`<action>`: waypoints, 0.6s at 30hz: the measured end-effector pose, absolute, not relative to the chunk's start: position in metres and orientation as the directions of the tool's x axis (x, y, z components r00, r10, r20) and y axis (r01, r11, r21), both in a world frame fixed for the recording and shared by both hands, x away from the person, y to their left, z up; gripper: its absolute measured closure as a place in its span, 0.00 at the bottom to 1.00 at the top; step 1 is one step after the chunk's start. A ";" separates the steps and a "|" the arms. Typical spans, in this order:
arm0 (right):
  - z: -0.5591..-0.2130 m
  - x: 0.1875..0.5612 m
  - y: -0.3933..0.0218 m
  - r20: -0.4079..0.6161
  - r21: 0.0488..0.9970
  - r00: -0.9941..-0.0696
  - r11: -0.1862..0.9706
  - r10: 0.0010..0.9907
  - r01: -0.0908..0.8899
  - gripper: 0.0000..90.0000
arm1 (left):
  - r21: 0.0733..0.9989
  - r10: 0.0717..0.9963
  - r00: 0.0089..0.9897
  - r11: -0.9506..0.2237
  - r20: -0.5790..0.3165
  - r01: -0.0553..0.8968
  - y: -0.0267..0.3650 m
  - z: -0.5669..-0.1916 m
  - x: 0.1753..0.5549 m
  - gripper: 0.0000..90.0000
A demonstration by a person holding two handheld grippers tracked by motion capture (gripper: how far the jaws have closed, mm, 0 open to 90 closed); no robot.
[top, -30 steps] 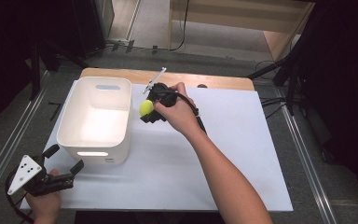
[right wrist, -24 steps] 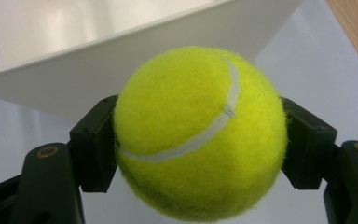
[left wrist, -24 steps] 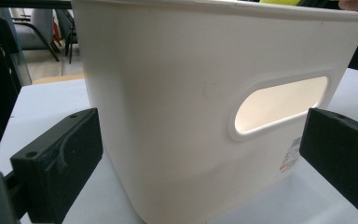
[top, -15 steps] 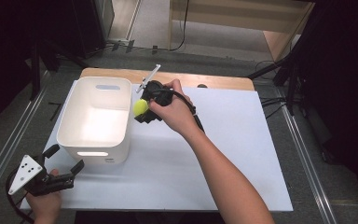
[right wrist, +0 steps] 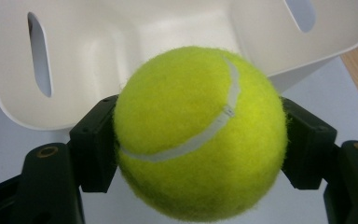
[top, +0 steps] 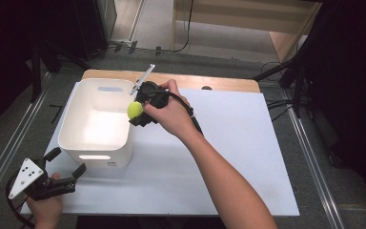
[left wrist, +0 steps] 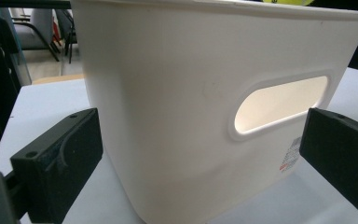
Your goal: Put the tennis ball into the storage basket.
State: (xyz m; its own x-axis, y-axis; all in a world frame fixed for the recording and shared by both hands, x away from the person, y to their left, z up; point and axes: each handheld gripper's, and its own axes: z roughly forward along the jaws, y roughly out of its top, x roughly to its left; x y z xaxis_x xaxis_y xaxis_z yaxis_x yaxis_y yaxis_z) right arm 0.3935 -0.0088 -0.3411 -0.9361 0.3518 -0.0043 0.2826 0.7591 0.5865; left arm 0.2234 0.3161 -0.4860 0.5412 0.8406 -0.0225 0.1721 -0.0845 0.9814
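Observation:
A yellow-green tennis ball is clamped between the jaws of my right gripper, which hovers at the right rim of the white plastic bin. In the right gripper view the ball hangs over the bin's rim, with the hollow inside behind it. My left gripper rests open at the table's near left corner, just in front of the bin. In the left gripper view its jaws stand wide apart on either side of the bin's near wall and its handle slot, not touching it.
A large white sheet covers the table, with a strip of wooden edge at the back. Metal rails run along both sides. The bin looks hollow inside, with nothing visible in it.
My right gripper has carried the ball up and to the left, from beside the bin to its right rim. The left gripper has stayed put.

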 end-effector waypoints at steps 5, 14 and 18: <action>-0.337 0.392 0.000 -0.006 0.592 -0.945 0.763 0.328 0.260 0.27 | 0.981 0.840 0.543 -0.085 -0.023 0.173 0.316 -0.486 0.224 0.00; -0.332 0.386 0.020 -0.014 0.595 -0.955 0.770 0.297 0.231 0.27 | 0.981 0.839 0.543 -0.082 -0.026 0.174 0.316 -0.486 0.224 0.00; -0.332 0.386 0.024 -0.014 0.598 -0.958 0.770 0.287 0.222 0.27 | 0.982 0.838 0.544 -0.080 -0.028 0.173 0.317 -0.486 0.224 0.00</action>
State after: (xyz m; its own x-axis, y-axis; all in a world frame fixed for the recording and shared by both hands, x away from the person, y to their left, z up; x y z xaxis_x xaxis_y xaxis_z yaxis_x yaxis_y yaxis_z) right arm 0.3860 0.0245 -0.3322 -0.9579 0.2866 -0.0138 0.2219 0.7704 0.5976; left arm 0.2236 0.3166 -0.4860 0.5444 0.8384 -0.0275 0.1733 -0.0803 0.9816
